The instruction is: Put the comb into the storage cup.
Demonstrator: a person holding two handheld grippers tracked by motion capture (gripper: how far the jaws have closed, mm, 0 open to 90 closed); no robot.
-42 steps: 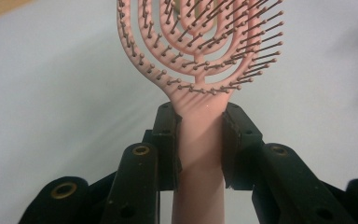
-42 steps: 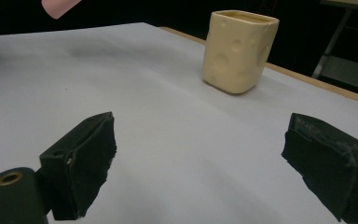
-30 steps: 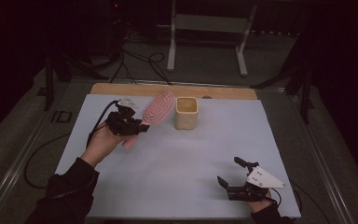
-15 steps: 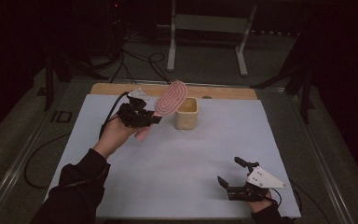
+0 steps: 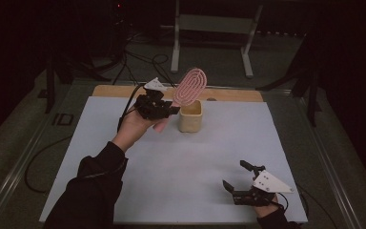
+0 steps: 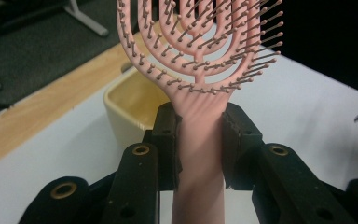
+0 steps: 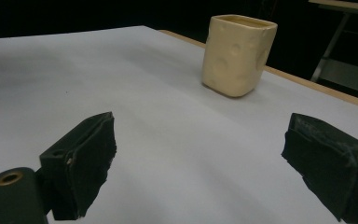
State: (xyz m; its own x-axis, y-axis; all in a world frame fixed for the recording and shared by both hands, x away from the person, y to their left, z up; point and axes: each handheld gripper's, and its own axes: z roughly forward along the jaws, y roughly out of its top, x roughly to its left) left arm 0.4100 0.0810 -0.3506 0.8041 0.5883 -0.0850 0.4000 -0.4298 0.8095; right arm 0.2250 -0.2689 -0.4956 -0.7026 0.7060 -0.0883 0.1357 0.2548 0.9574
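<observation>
A person's left forearm, in a dark sleeve, reaches up the table from the lower left, the hand raised off the sheet and the left gripper [image 5: 167, 109] clamped on the handle of a pink hairbrush [image 5: 189, 88]. The brush head tilts up and to the right, above and just behind the cream cup [image 5: 191, 116] standing near the table's far edge. At the near right corner, the right gripper [image 5: 238, 177] sits low over the sheet, its jaws standing wide apart with nothing between them.

The left gripper view shows what the high view cannot: both black pads [image 6: 167, 140] press flat against the brush's neck [image 6: 200, 135] just below the looped, ball-tipped bristles, with the cup's open mouth [image 6: 133, 100] behind and to the left. The right gripper view looks across bare sheet to the cup [image 7: 237, 53], revealing round dimples in its squarish walls, well apart from that gripper's jaws.

A pale grey sheet [image 5: 171, 171] covers most of the wooden tabletop [image 5: 114, 90], whose bare strip runs along the far edge. Beyond it the room is dark, with cables [image 5: 138, 59] on the floor and a light metal stand [image 5: 214, 28].
</observation>
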